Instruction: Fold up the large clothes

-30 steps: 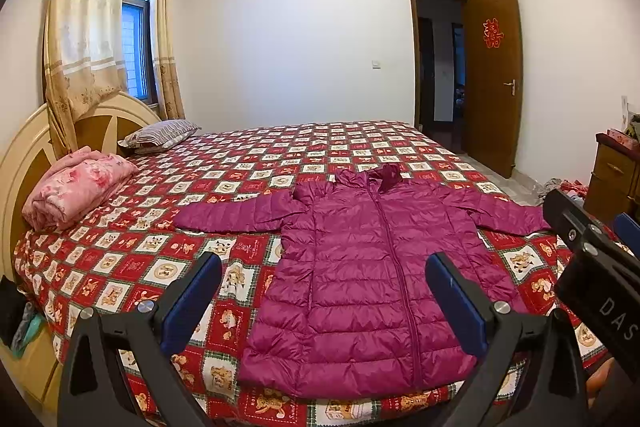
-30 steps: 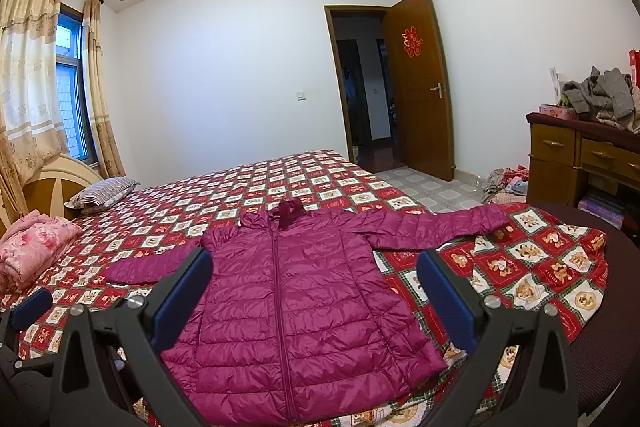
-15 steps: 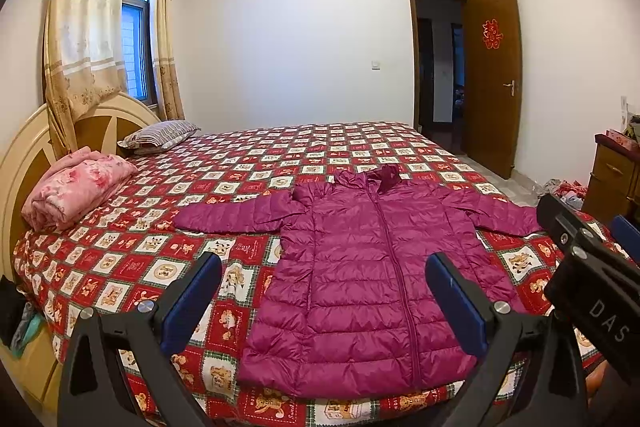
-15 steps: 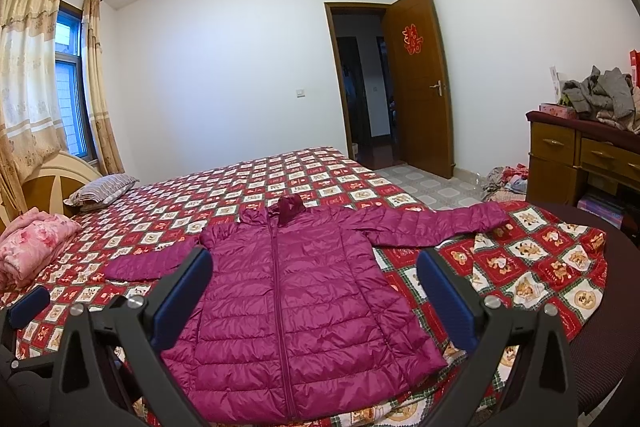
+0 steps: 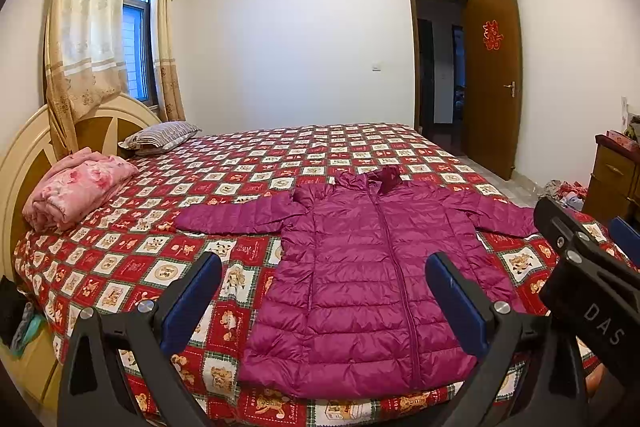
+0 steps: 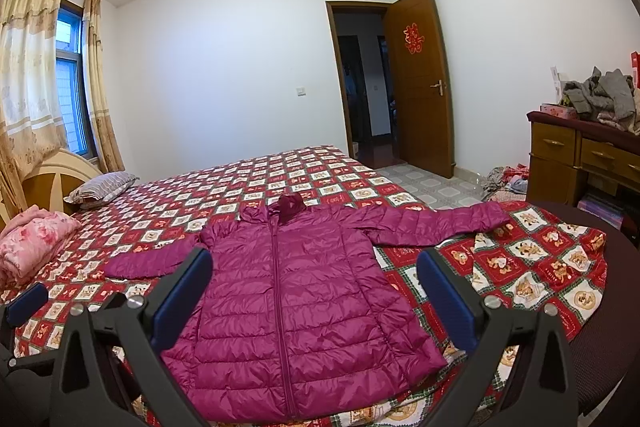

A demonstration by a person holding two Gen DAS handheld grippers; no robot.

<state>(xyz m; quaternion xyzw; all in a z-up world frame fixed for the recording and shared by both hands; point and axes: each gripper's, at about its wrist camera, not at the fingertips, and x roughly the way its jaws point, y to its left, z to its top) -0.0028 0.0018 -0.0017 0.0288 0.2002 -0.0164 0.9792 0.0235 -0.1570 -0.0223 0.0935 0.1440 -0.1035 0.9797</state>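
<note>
— What do you see on the bed now?

— I see a magenta down jacket [image 5: 372,279] lying flat on the bed [image 5: 256,163], front side up and zipped. Its hem is at the near edge of the bed, and the collar points toward the far edge. Both sleeves are spread out to the sides. One sleeve [image 5: 240,217] reaches toward the headboard [image 5: 52,131], the other sleeve [image 6: 436,223] toward the foot edge of the bed.

— And your two tools?

— I hold the left hand-held gripper [image 5: 320,301] above the near edge of the bed, over the hem of the jacket. Its two blue pads [image 5: 192,301] stand wide apart and they hold nothing. The right hand-held gripper [image 6: 316,297] is just beside it, on the foot side, also over the jacket. Its fingers are wide apart too, and they do not touch the cloth.

— What else is on the bed?

— A folded pink blanket [image 5: 76,193] lies at the near corner by the headboard, and a striped pillow [image 5: 160,137] lies farther along the headboard. The checked red bedcover [image 6: 536,263] hangs over the foot corner. Beyond that corner stands a wooden dresser [image 6: 580,163] with grey clothes [image 6: 604,95] piled on top. The brown door [image 6: 416,87] stands open.
</note>
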